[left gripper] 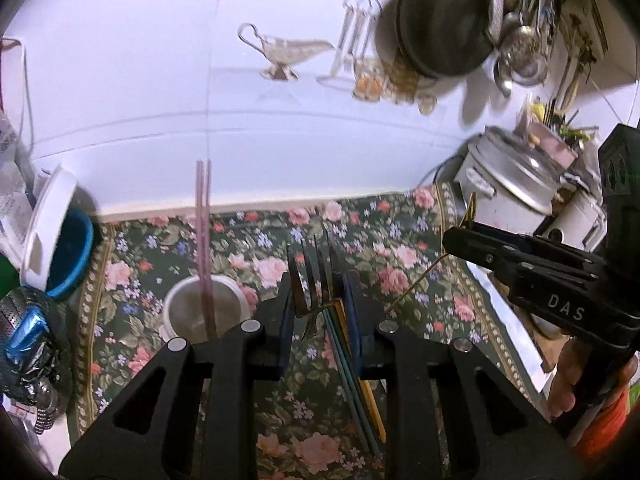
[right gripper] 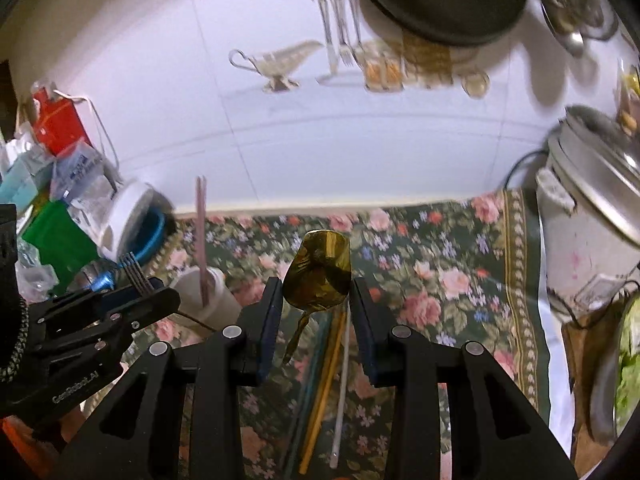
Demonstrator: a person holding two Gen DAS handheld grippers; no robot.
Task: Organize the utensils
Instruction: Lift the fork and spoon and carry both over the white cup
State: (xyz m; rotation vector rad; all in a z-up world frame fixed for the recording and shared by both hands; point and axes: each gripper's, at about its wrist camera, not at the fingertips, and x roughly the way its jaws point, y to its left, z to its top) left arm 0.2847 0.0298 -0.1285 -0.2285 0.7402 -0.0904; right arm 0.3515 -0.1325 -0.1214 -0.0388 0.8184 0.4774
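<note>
To the left of the left gripper's jaws, a white cylindrical cup (left gripper: 206, 306) stands on the floral-patterned cloth (left gripper: 400, 248) with a pair of pink chopsticks (left gripper: 203, 216) upright in it. The left gripper (left gripper: 320, 300) pinches a dark metal fork (left gripper: 310, 280) between its jaws, tines pointing up and away, handle end dropping below the pads. Beneath the jaws, loose coloured chopsticks (left gripper: 356, 380), green and yellow among them, lie on the cloth. To the right, the right gripper (right gripper: 312, 300) holds a gold-coloured metal spoon (right gripper: 318, 272), its bowl standing up between the jaws and its thin handle slanting down beneath them; in the left wrist view the fingers are closed on that handle. More sticks, one white (right gripper: 340, 392), lie on the cloth under these jaws.
</note>
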